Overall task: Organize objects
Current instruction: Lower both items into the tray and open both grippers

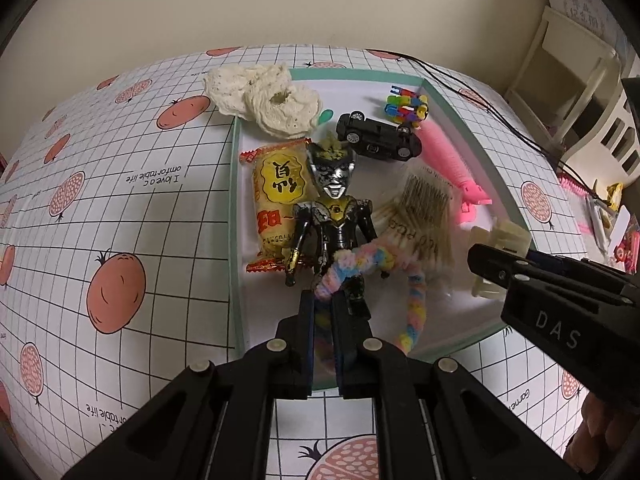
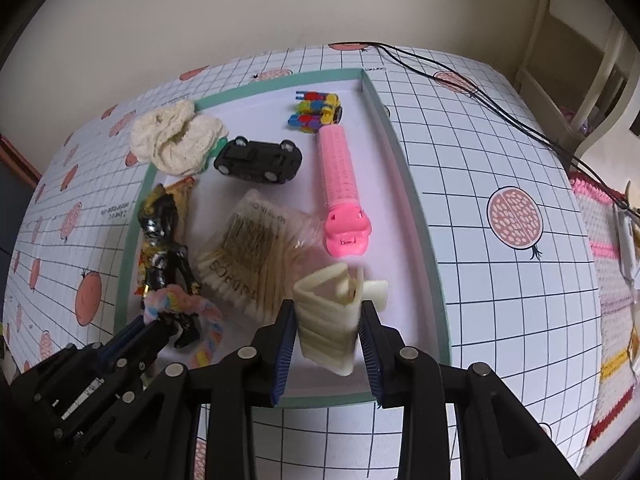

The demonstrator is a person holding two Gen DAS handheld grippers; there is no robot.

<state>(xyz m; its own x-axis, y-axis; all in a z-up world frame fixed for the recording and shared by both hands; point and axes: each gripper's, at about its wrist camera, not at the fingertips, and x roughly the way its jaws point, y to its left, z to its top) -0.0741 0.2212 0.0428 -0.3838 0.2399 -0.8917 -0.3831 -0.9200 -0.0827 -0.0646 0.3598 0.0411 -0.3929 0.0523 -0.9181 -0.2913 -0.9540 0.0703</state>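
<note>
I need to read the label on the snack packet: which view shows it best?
The left wrist view: the snack packet lies face up in the tray, its yellow label mostly clear beside the figure. In the right wrist view only an orange corner shows behind the figure.

Ground under both sets of jaws was a white grid tablecloth (image 1: 120, 208) (image 2: 480, 152). An orange fruit print (image 1: 116, 292) lay just left of my left jaws, with upside-down lettering (image 1: 154, 176) further ahead on that side. A halved pomegranate print (image 2: 514, 216) sat ahead and right of my right jaws.

A plain cream wall (image 1: 320, 0) (image 2: 280, 0) stood well ahead, beyond the table's far edge.

Black cables (image 2: 416, 58) ran across the cloth from far ahead toward the right.

Cream wooden furniture (image 1: 560, 64) (image 2: 600, 60) stood far right, off the table. Its type was unclear.

A pink-and-white striped knitted mat (image 2: 612, 300) lay right of my right jaws, past the table edge.
</note>
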